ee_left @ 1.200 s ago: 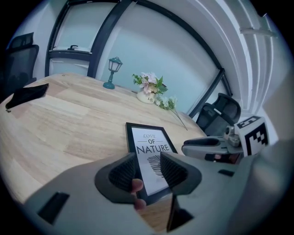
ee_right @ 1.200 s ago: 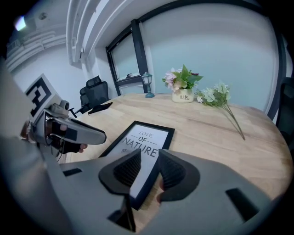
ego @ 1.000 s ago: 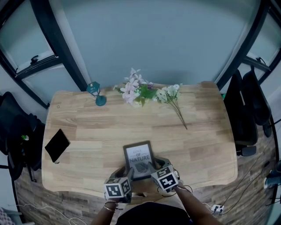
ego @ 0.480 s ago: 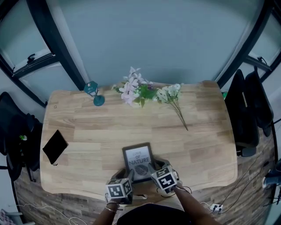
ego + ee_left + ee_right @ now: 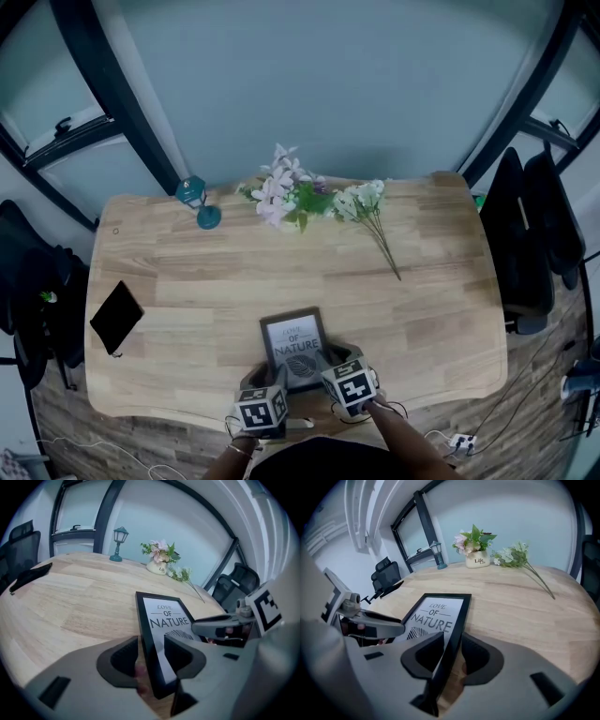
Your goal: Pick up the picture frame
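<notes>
The picture frame (image 5: 295,345), black-edged with the print "LOVE OF NATURE", is at the near edge of the wooden table (image 5: 422,309). My left gripper (image 5: 273,377) is shut on its near left edge and my right gripper (image 5: 328,363) on its near right edge. In the left gripper view the frame (image 5: 161,620) runs between the left gripper's (image 5: 150,657) two dark pads, with the right gripper (image 5: 220,625) beyond it. In the right gripper view the frame's (image 5: 433,613) black edge is pinched in the right gripper (image 5: 451,654), and the left gripper (image 5: 375,623) shows at the left.
At the table's far side stand a teal lantern (image 5: 197,202), a pot of pink flowers (image 5: 286,197) and a loose sprig of white flowers (image 5: 370,211). A flat black object (image 5: 116,317) lies at the left edge. Black chairs (image 5: 530,234) stand to the right and left.
Both grippers and the frame have drawn slightly toward the table's near edge. Both grips are the same as before.
</notes>
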